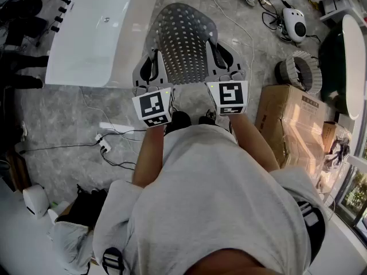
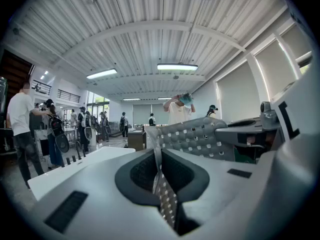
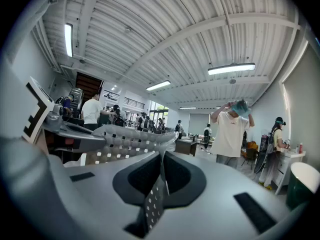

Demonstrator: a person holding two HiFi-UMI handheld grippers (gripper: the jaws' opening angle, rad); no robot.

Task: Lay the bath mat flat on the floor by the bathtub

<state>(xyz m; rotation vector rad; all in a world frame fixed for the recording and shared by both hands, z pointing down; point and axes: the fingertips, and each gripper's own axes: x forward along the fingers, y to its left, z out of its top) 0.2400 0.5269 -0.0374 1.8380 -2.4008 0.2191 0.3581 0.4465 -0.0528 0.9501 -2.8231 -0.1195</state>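
1. The bath mat (image 1: pixel 184 44), grey and dotted with holes, is held up in front of the person. It spreads forward over the floor (image 1: pixel 69 113) just beside the white bathtub (image 1: pixel 97 33), which fills the upper left of the head view.
2. The left gripper (image 1: pixel 150 73) has its jaws closed on the mat's near left edge. Its own view shows a thin fold of the holed sheet pinched between the dark pads.
3. The right gripper (image 1: pixel 225 67) is likewise clamped on the near right edge, with the sheet running up between its jaws in its own view.
4. Progress, as I judge it: the mat is picked up, opened out and brought beside the tub, but it is not yet on the floor. Lowering it, flattening it and letting go are left.
5. Farther out lie a power strip (image 1: pixel 103 144) with cables and a cardboard box (image 1: pixel 292 125) to the right.
6. Writing: the box's label is too small to read, and each gripper's cube shows only black-and-white square markers.
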